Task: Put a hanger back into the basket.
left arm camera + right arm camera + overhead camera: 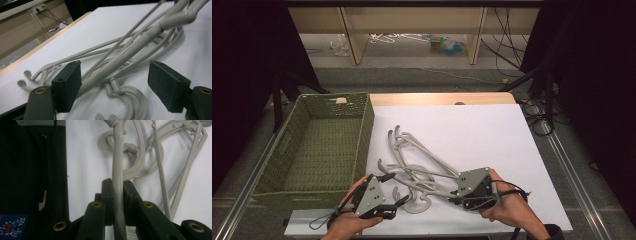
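Note:
A tangled pile of grey plastic hangers (422,165) lies on the white table top (477,130). My right gripper (454,196) is at the pile's near right end, shut on the arm of one hanger (117,162), which runs straight up between its pads (108,195). My left gripper (394,189) is at the pile's near left end. Its jaws stand open around the hangers (130,52), with the pads (67,85) either side of several arms and two curved hooks (132,98). The pads press on nothing.
A deep green woven basket (367,130) stands at the left of the table, close beside the pile. The white board's near edge (437,232) runs just under both hands. Shelving and cables lie on the floor beyond the table.

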The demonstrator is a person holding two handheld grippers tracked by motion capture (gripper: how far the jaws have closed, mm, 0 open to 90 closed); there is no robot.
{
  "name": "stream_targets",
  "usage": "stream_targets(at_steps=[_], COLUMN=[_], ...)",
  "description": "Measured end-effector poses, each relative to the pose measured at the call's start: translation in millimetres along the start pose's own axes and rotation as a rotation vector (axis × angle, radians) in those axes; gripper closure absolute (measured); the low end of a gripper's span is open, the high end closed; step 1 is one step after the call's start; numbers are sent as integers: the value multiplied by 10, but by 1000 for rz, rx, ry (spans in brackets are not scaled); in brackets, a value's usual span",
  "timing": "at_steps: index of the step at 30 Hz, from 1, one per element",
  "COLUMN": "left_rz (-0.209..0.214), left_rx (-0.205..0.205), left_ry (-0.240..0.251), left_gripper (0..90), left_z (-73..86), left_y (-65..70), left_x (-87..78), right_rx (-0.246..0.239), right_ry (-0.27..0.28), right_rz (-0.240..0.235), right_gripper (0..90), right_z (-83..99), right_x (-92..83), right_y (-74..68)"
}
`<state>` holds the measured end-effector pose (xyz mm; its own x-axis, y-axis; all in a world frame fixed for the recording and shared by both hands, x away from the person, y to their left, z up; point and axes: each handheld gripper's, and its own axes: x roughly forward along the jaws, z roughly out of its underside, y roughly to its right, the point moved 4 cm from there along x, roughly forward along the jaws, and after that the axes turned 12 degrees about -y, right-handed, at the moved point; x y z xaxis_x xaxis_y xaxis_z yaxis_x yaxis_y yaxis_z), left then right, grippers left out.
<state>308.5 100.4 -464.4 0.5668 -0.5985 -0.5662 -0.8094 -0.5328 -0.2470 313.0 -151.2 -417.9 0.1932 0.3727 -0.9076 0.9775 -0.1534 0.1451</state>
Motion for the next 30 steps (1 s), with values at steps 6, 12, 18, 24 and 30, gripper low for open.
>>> stream_targets(at_steps=[6,12,18,24,30], left_rz=[37,99,138,168,179], left_rx=[102,185,248,370,385], left_ry=[-16,-21,-56,-106,-117], left_gripper=[360,492,648,712,759], left_z=[-63,-98,-74,-126,-263], left_y=[62,113,121,139,146], left_x=[120,106,126,90,11], right_rx=[-25,-50,-58,-94,-46], right_ry=[6,8,5,14,62], right_rz=[-30,-62,-71,-78,-37], right_gripper=[821,821,820,815,757], right_z=[-25,-41,-33,-7,28], right_x=[4,32,42,84,10], right_y=[-60,-98,-96,-66,33])
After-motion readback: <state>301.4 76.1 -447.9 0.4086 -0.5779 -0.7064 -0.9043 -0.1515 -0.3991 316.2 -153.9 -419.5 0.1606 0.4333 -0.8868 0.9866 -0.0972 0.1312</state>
